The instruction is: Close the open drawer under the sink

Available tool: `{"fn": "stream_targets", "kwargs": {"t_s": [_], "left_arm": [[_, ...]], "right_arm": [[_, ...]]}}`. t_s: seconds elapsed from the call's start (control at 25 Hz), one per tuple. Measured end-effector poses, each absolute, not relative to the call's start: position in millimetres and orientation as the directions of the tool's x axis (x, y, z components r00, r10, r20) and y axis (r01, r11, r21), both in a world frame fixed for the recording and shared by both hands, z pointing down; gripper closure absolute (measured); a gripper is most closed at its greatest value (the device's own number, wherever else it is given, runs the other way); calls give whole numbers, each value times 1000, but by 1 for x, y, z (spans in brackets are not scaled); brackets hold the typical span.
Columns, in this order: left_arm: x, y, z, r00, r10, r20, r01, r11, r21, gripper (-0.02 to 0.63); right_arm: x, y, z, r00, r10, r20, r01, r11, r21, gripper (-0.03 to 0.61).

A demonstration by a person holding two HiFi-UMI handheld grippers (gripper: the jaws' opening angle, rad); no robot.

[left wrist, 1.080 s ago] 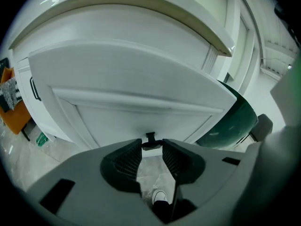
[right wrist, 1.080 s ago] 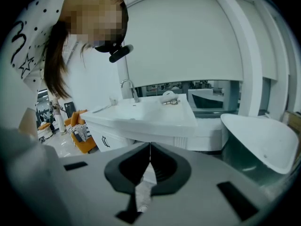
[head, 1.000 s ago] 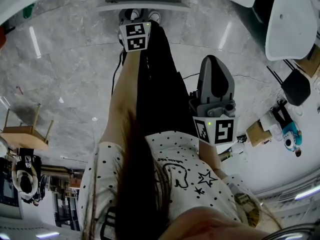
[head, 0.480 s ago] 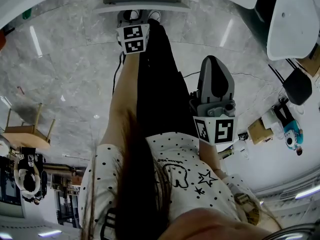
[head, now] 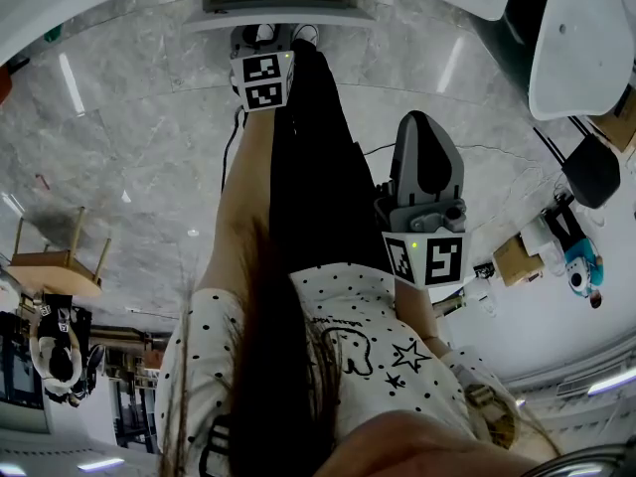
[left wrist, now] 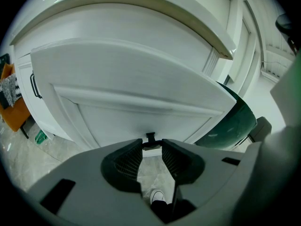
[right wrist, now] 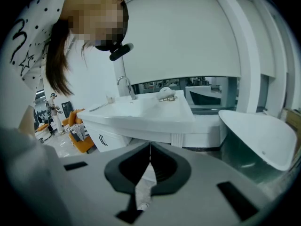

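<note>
Drawer (left wrist: pixel 127 79) stands pulled out under sink (left wrist: pixel 141 18). Left gripper (left wrist: pixel 151 146) fingers clamp its black handle (left wrist: pixel 150 137), likely to push it in. Right gripper (right wrist: pixel 150 150) held clear, fingers together, empty.

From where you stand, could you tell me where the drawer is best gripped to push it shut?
By the small black handle on the drawer front, coming straight at the front: it juts out as a short bar, and the left claw sits on its two ends.
</note>
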State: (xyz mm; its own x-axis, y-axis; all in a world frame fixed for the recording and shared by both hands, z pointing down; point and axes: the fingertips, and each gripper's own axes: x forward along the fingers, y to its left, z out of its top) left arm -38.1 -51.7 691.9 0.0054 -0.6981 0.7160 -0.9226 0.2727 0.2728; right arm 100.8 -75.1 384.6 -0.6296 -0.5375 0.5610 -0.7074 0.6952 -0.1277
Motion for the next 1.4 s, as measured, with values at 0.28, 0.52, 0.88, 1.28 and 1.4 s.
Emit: {"fn": "stream_targets", "kwargs": {"t_s": [0.28, 0.52, 0.88, 1.28, 1.4], "left_arm": [[-39, -52, 693, 0, -701, 713, -923, 275, 270, 480], [-41, -55, 693, -11, -710, 705, -924, 277, 265, 480], [-46, -63, 693, -23, -718, 696, -920, 287, 266, 480], [-58, -82, 690, -34, -725, 687, -916, 298, 270, 480], [-60, -87, 689, -35, -727, 685, -916, 298, 270, 480]], "right_arm": [[100, -73, 388, -631, -532, 564, -706, 696, -133, 565], [106, -74, 390, -625, -539, 564, -712, 690, -131, 565], [111, -74, 391, -618, -542, 569, -716, 687, -123, 565], [107, -77, 390, -623, -538, 567, -712, 691, -126, 565], [106, -76, 391, -625, -534, 569, -709, 693, -129, 565]]}}
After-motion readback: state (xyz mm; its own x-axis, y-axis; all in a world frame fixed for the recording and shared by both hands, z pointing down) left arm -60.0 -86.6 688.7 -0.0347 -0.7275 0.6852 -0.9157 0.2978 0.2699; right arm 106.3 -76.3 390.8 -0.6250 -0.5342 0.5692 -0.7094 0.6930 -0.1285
